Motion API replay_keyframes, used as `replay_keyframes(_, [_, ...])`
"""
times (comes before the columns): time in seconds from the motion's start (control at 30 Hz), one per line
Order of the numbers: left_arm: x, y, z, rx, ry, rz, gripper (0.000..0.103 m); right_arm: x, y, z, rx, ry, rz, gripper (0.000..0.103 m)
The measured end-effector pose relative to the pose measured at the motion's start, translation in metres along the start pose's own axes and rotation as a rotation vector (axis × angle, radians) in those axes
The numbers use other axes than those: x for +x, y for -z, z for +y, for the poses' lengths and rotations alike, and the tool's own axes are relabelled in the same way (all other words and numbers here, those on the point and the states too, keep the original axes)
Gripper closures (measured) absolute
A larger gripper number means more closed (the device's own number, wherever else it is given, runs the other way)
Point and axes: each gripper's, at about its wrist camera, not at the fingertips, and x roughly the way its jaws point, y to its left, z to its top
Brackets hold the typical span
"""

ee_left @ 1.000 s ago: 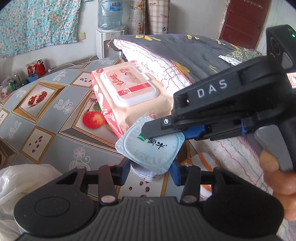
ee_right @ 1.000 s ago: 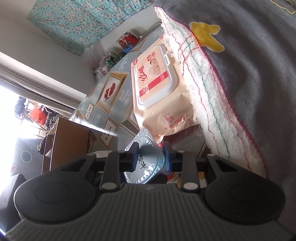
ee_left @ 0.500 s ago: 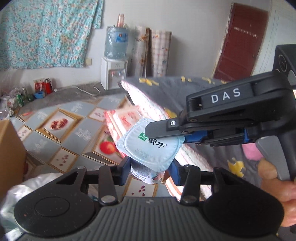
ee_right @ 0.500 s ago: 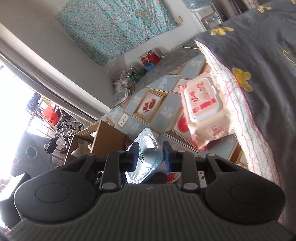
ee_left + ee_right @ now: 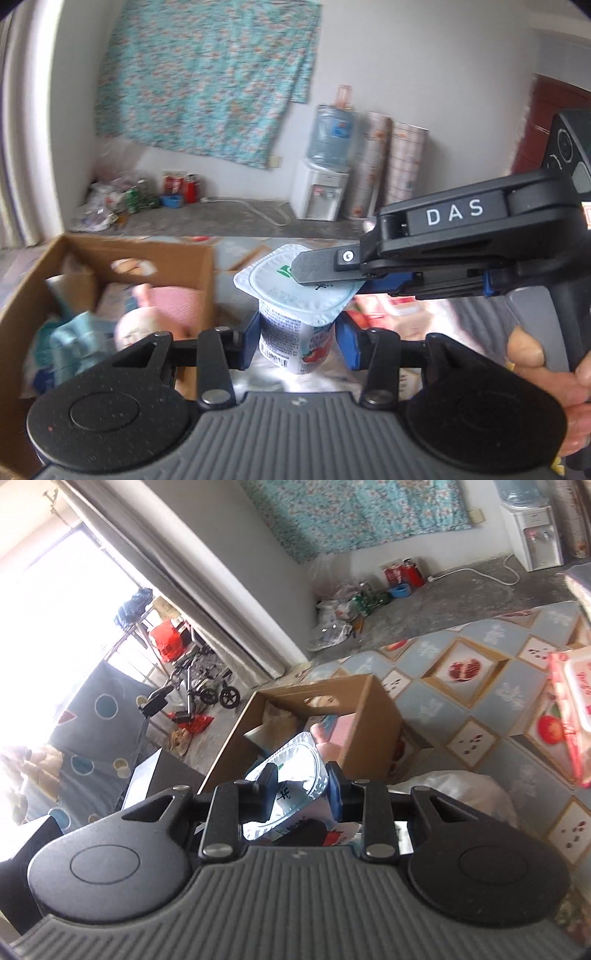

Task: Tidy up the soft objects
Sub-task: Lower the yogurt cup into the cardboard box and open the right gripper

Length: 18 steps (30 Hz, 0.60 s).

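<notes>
Both tongs grip one yogurt cup (image 5: 301,314): the left tongs (image 5: 297,338) clamp its body, the right tongs (image 5: 301,790) pinch its foil rim. A second ago it hung by the wipes pack; now it is raised just short of the cardboard box (image 5: 122,258) beyond, so dropping it there looks next.

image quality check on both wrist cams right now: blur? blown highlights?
Left wrist: motion blur smears the cardboard box contents and the back wall; the yogurt cup in the left gripper stays sharp. Right wrist: the window is blown out white, the wet wipes pack is smeared, fisheye bends the curtain.
</notes>
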Motion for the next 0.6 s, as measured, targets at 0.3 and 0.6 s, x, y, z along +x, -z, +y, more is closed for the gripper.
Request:
replay_keyframes(0.3, [-0.015, 0.031, 0.129, -0.139, -0.174, 0.121, 0.057, 0.148, 0.024, 0.077, -0.008, -0.085, 0.262, 0.076])
replay_keyframes(0.6, [-0.004, 0.059, 0.221, -0.184, -0.305, 0.299, 0.057, 0.273, 0.06, 0.1, 0.076, -0.155, 0.475, 0.074])
